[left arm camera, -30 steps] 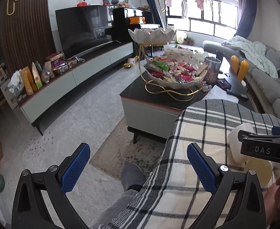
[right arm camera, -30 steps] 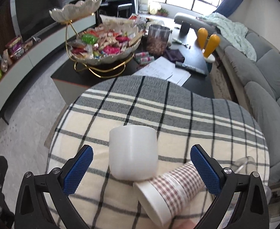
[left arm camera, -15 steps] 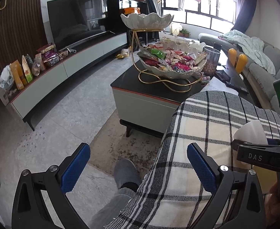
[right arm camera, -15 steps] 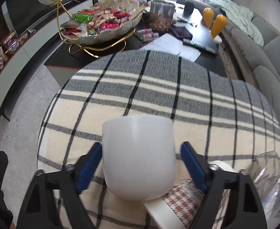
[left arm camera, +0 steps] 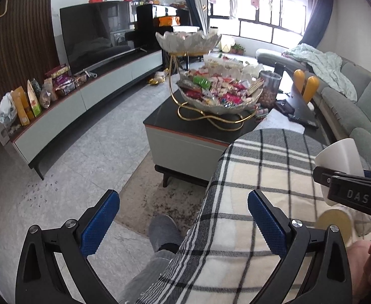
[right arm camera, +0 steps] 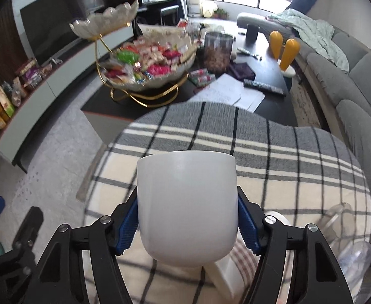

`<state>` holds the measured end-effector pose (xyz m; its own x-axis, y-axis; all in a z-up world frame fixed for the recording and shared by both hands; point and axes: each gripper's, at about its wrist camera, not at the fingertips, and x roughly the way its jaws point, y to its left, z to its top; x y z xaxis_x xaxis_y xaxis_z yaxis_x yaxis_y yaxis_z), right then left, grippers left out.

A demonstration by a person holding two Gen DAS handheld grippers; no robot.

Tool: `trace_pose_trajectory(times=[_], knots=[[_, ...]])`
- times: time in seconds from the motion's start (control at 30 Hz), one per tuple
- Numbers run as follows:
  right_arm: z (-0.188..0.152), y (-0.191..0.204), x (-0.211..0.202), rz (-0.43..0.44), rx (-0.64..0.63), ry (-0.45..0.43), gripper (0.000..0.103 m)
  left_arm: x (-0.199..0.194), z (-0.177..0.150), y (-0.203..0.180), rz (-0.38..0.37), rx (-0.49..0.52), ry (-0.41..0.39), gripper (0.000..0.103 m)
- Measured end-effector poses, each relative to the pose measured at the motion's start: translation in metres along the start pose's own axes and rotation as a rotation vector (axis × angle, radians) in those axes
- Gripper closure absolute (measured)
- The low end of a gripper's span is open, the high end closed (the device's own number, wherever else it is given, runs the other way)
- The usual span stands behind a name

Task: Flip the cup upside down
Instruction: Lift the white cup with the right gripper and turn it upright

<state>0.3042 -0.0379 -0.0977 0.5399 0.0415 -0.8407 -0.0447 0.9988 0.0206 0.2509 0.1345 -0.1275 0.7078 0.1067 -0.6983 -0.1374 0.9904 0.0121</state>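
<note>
A plain white cup (right arm camera: 186,202) stands upright between my right gripper's (right arm camera: 187,224) blue pads, which press on both its sides. It is held above the plaid-covered round table (right arm camera: 274,167). In the left wrist view the same cup (left arm camera: 339,155) shows at the far right, gripped by the right gripper's black arm (left arm camera: 350,192). My left gripper (left arm camera: 182,223) is open and empty, over the table's left edge and the floor.
A checked paper cup (right arm camera: 236,266) lies on its side under the white cup. A clear plastic bottle (right arm camera: 347,248) lies at the right. Beyond the table stands a black coffee table (left arm camera: 198,129) with a snack bowl (left arm camera: 218,96). A grey sofa (right arm camera: 350,81) runs along the right.
My right gripper moved forward, shut on the white cup and lifted it off the cloth. The left gripper stayed open and drifted slightly.
</note>
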Motion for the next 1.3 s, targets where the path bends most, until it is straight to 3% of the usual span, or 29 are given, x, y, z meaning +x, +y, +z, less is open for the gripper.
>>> trace_pose_trajectory(times=[0.23, 0.53, 0.9, 1.3], knots=[[-0.024, 0.000, -0.069, 0.028, 0.011, -0.052, 0.035, -0.056, -0.009, -0.005, -0.030, 0.026, -0.035, 0.000], [-0.103, -0.024, -0.130, 0.012, 0.077, -0.018, 0.035, -0.115, -0.058, -0.020, -0.082, 0.085, -0.010, 0.000], [-0.207, -0.033, -0.116, 0.026, 0.151, 0.132, 0.035, -0.141, -0.111, -0.034, -0.114, 0.142, -0.003, 0.000], [-0.242, -0.041, -0.092, 0.000, 0.201, 0.186, 0.035, -0.135, -0.149, -0.036, -0.147, 0.149, 0.071, 0.000]])
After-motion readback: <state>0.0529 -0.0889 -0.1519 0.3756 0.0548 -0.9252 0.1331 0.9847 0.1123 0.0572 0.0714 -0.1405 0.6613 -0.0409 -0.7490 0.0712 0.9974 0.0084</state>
